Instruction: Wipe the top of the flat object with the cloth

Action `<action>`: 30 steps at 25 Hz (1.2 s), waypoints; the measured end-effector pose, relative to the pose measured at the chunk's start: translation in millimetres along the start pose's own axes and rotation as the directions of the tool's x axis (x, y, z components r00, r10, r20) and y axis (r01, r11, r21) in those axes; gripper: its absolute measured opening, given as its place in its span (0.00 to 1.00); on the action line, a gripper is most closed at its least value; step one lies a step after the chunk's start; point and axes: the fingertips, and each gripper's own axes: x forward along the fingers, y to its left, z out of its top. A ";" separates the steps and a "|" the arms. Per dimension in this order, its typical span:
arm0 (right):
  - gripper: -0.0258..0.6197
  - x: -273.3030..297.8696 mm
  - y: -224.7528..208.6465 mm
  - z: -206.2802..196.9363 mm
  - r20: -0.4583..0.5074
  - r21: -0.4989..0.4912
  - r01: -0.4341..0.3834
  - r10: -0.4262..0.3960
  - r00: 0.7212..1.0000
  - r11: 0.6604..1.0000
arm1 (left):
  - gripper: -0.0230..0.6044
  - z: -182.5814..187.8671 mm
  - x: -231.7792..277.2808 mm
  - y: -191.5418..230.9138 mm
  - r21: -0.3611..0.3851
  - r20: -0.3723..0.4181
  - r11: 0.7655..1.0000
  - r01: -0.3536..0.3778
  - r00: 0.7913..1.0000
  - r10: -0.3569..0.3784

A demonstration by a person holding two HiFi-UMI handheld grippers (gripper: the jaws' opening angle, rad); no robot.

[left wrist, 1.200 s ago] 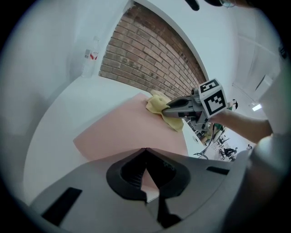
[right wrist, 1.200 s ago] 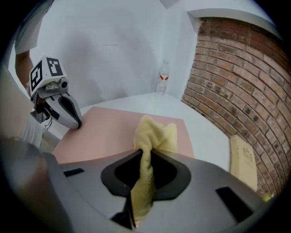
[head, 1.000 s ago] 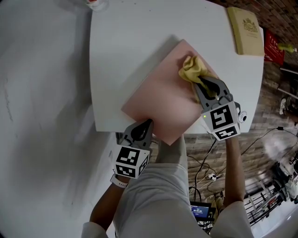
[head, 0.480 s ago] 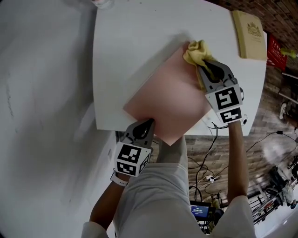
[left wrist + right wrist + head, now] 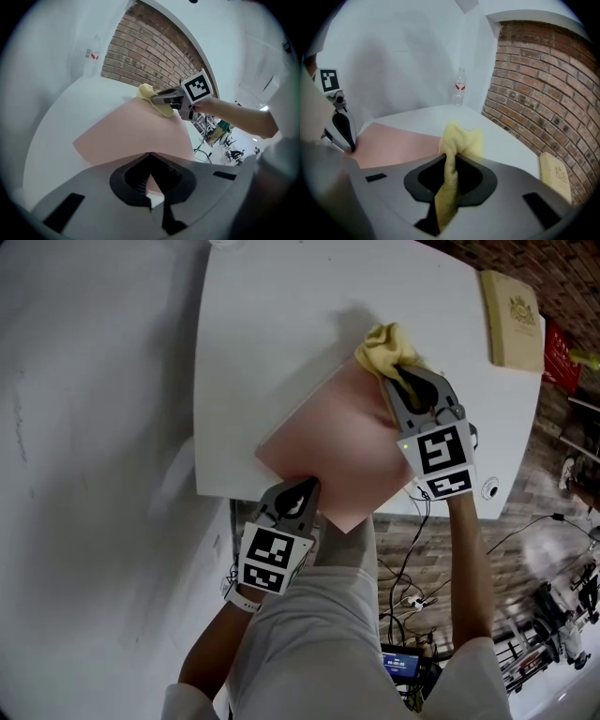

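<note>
A flat pink sheet lies diagonally on the white table, its near corner hanging past the front edge. My left gripper is shut on the sheet's near edge. My right gripper is shut on a crumpled yellow cloth, which rests at the sheet's far corner. In the right gripper view the cloth bunches out in front of the jaws, with the pink sheet to the left. The left gripper view shows the right gripper and cloth at the sheet's far end.
A tan book lies at the table's far right corner. A plastic water bottle stands at the far edge by the white wall. A brick wall runs along the right. Cables and equipment lie on the floor below the table edge.
The right gripper has carried the cloth up the pink sheet to its far corner, then a little left. The left gripper has stayed clamped on the near edge.
</note>
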 end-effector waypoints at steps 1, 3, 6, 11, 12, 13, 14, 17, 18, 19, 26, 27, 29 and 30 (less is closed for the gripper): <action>0.13 0.1 6.7 1.7 0.004 -0.001 -0.016 0.016 1.000 1.000 | 0.07 -0.2 0.1 0.1 -0.002 0.002 1.000 0.003 1.000 -0.003; 0.13 0.9 20.6 4.4 0.009 -0.006 -0.050 0.050 0.999 0.999 | 0.07 -0.6 1.1 0.8 -0.001 0.004 1.000 0.008 1.000 -0.008; 0.13 2.4 41.8 8.5 0.013 -0.026 -0.094 0.094 0.996 0.995 | 0.07 -0.2 2.6 1.6 -0.005 0.005 1.000 0.012 1.000 -0.012; 0.13 2.2 74.8 18.2 0.024 -0.058 -0.150 0.152 0.988 0.987 | 0.07 2.8 0.7 0.0 -0.011 0.015 1.000 0.012 1.000 -0.012; 0.13 2.7 82.5 20.8 0.027 -0.070 -0.168 0.170 0.985 0.983 | 0.07 3.3 0.2 0.2 -0.010 0.020 1.000 0.012 1.000 -0.012; 0.13 3.0 90.3 22.9 0.028 -0.085 -0.185 0.188 0.982 0.979 | 0.07 3.6 -0.4 0.0 -0.010 0.025 1.000 0.014 1.000 -0.013; 0.13 3.2 97.9 24.4 0.027 -0.101 -0.201 0.205 0.978 0.974 | 0.07 3.6 -1.3 -0.5 -0.007 0.030 1.000 0.017 0.999 -0.016; 0.13 3.8 114.5 27.8 0.019 -0.139 -0.230 0.235 0.972 0.963 | 0.07 2.7 -4.6 -1.4 0.015 0.033 1.000 0.023 0.999 -0.024; 0.13 4.2 117.5 29.2 0.016 -0.144 -0.233 0.238 0.971 0.962 | 0.07 2.0 -5.7 -0.8 0.025 0.032 0.999 0.021 0.999 -0.022; 0.13 4.3 120.5 30.4 0.013 -0.146 -0.236 0.241 0.970 0.961 | 0.07 0.6 -7.3 -0.1 0.032 0.030 0.999 0.019 0.999 -0.020; 0.14 -0.3 158.8 35.4 -0.003 -0.182 -0.290 0.294 0.956 0.940 | 0.07 -16.7 -30.5 13.1 0.007 0.010 1.000 -0.017 1.000 0.017; 0.14 -0.7 165.2 36.2 -0.006 -0.190 -0.297 0.301 0.954 0.936 | 0.07 -18.9 -33.7 15.9 0.005 0.006 1.000 -0.023 1.000 0.023; 0.14 -1.4 178.0 38.0 -0.013 -0.203 -0.310 0.314 0.949 0.929 | 0.07 -21.3 -39.7 20.6 0.006 0.006 0.999 -0.032 0.999 0.032; 0.13 -2.1 184.7 38.7 -0.017 -0.210 -0.317 0.321 0.947 0.925 | 0.07 -21.6 -42.9 22.7 0.004 0.011 0.999 -0.036 0.999 0.036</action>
